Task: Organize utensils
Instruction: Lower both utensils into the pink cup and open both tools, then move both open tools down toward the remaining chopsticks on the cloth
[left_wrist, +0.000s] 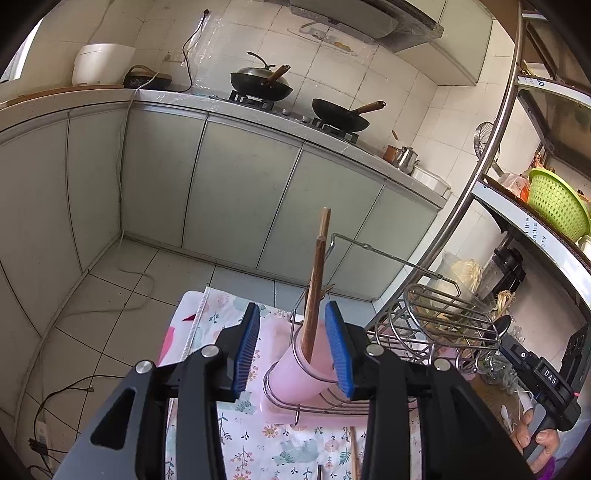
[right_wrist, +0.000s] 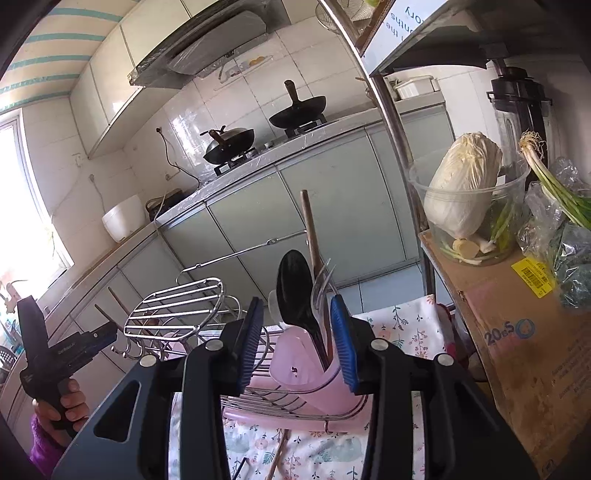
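A wire drying rack (left_wrist: 424, 332) sits on a floral cloth (left_wrist: 221, 332). In the left wrist view a pink holder cup (left_wrist: 295, 380) in the rack's ring holds wooden chopsticks (left_wrist: 316, 288) standing upright. My left gripper (left_wrist: 291, 343) is open, its blue pads either side of the chopsticks, touching nothing. In the right wrist view another pink cup (right_wrist: 306, 365) holds a black spoon (right_wrist: 295, 291), a fork (right_wrist: 323, 284) and a wooden handle (right_wrist: 310, 229). My right gripper (right_wrist: 297, 339) is open around them. Loose chopsticks (right_wrist: 279, 454) lie on the cloth.
A cardboard box (right_wrist: 524, 332) with a tub of cabbage (right_wrist: 461, 192) and spring onions stands right of the rack. A metal shelf post (left_wrist: 472, 192) rises beside it. Kitchen counter with woks (left_wrist: 340, 114) lies beyond. The other gripper shows in each view (right_wrist: 66, 350).
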